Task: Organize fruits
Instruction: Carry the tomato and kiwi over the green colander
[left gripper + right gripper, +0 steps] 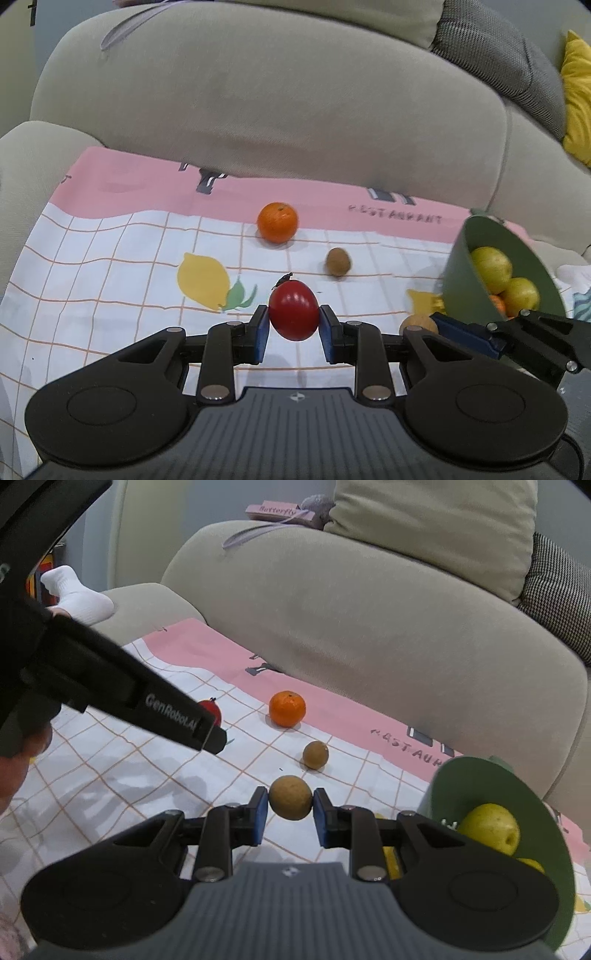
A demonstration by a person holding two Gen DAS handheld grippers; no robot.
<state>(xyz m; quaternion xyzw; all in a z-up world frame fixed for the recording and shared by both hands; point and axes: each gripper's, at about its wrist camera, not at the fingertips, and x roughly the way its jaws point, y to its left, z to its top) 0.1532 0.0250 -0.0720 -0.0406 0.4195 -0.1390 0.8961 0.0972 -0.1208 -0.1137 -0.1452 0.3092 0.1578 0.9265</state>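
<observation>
My left gripper [293, 325] is shut on a red tomato [293, 314] above the checked cloth [110, 280]. My right gripper [289, 808] is shut on a round tan fruit [290, 797]; this fruit also shows in the left wrist view [417, 324]. An orange [277, 221] and a brown kiwi [338, 261] lie on the cloth further back, also seen in the right wrist view as orange [287, 708] and kiwi [316, 754]. A green bowl [458, 266] at the right holds yellow fruits [491, 264] and an orange one; it also shows in the right wrist view [480, 779].
A beige sofa [277, 103] rises right behind the cloth. A yellow cushion [576, 92] lies at the far right. A white sock [79, 594] and a pink book [280, 511] rest on the sofa. The left gripper's body [110, 686] crosses the right wrist view.
</observation>
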